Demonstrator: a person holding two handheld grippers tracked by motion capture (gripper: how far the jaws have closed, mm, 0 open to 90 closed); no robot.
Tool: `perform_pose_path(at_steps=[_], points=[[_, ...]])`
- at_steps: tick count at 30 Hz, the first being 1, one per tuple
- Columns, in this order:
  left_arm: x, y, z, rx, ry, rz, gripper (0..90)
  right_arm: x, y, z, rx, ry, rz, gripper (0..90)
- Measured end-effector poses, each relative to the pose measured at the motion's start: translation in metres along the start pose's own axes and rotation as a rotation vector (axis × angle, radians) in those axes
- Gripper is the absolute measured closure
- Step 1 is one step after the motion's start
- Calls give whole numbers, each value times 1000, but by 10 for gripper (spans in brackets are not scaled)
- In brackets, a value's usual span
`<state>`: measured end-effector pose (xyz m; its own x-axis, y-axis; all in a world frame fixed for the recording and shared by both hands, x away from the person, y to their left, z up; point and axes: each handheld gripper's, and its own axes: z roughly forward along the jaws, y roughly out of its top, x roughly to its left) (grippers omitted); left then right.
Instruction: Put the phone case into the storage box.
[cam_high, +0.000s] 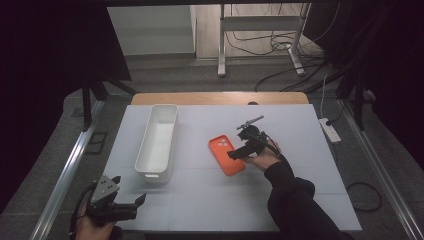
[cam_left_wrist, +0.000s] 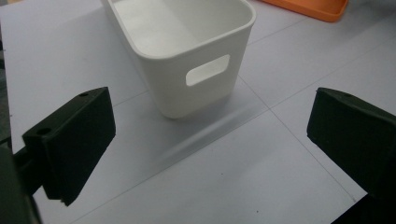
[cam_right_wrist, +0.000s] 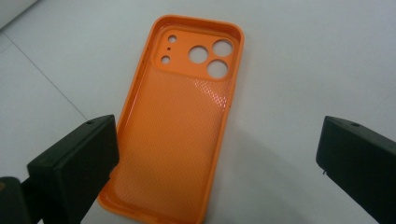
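Orange phone case (cam_right_wrist: 180, 121) with dotted texture, white bin (cam_high: 157, 141), black claws.

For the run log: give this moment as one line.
right tool: open, over orange phone case, no grasp | left tool: open, facing white bin | case: flat on table, inside up

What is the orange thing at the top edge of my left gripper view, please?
Observer: It is a phone case, lying flat with its hollow inside up and its camera holes at the far end.
Operator: Thank you. Where is the other tool?
Observer: The right tool hovers over the near end of the case, jaws wide apart, gripping nothing.
Operator: Is the bin empty all the way along?
Observer: Yes, from above the white bin looks empty along its whole length.
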<state>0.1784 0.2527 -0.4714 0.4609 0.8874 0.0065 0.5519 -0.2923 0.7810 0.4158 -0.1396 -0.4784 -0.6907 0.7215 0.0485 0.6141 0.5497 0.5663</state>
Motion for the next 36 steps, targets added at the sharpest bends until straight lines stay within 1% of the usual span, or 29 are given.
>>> perform_pose_path(at_steps=[3,6,7,10,16,21,26,28,31,33,35,36], points=[[0,0,0,0,-1,1,20,1,1,4,8,5,2,2],[0,0,0,-1,-2,1,20,0,0,6,22,0,1,3],[0,0,0,-1,-2,1,20,0,0,7,35,-4,5,9],[0,0,0,0,-2,3,20,-1,-1,9,45,-5,10,14],[0,0,0,-1,-2,3,21,-3,-3,12,59,-3,7,14],[0,0,0,-1,-3,5,21,-2,-6,18,77,-10,10,14],[0,0,0,-1,-3,7,20,-2,-11,26,108,-13,6,16],[-1,0,0,-1,-5,7,21,-3,-13,28,105,-16,2,37],[-1,0,0,-2,-4,9,21,-4,-17,31,124,-22,-4,55],[-1,0,0,-2,-5,10,21,-5,-19,32,122,-29,-13,85],[-1,0,0,-2,-5,10,20,-6,-19,30,117,-31,-20,141],[-1,0,0,-2,-5,10,20,-6,-19,30,117,-31,-20,141]])
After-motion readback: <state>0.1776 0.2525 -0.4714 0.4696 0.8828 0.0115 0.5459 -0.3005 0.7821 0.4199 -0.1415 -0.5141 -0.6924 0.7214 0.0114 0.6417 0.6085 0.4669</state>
